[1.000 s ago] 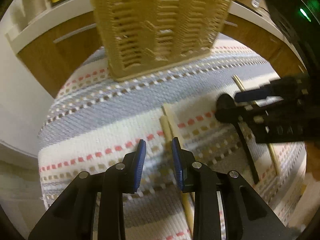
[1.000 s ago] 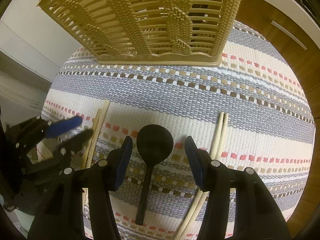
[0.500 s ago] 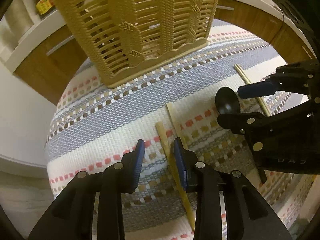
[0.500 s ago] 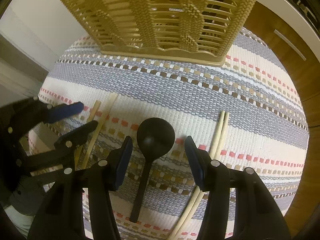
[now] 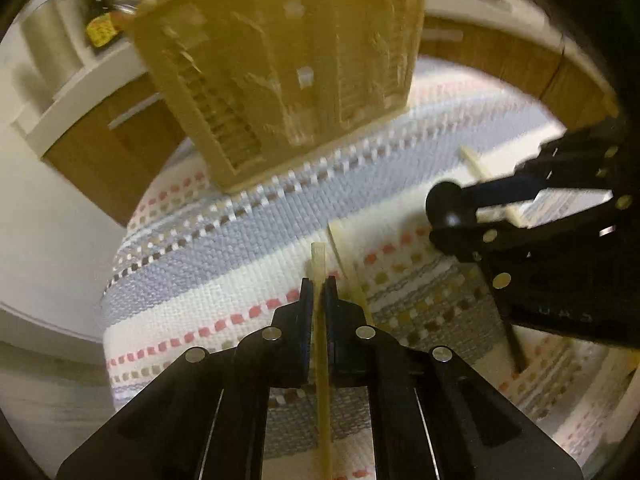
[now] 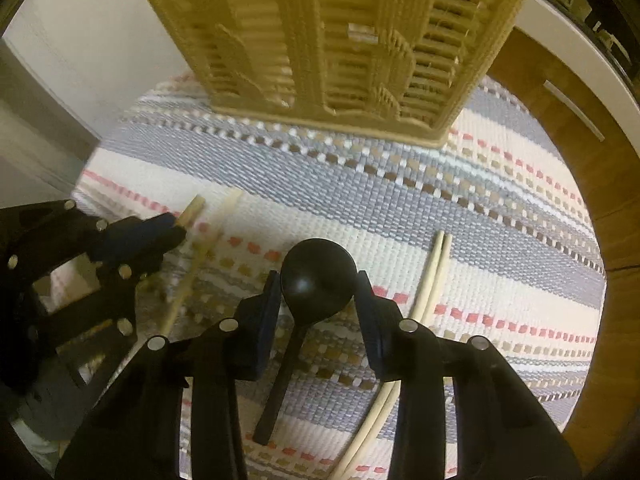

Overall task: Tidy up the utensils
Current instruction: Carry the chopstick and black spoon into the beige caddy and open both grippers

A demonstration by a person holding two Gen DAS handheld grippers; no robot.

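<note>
Now one wooden chopstick (image 5: 319, 264) sits clamped in my left tongs (image 5: 319, 292), its mate just right of them on the striped mat (image 5: 224, 264). My right tongs (image 6: 318, 280) are closing around the black spoon (image 6: 318, 276). Next, I judge, both lift toward the basket (image 6: 320, 40) beyond.

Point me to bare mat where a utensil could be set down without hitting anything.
Freest: the grey-blue band of the striped mat between the woven basket and the utensils. Also the mat right of the pale chopstick pair. Crowded: the near strip, with left tongs on a chopstick and right tongs closing around the black spoon.
</note>
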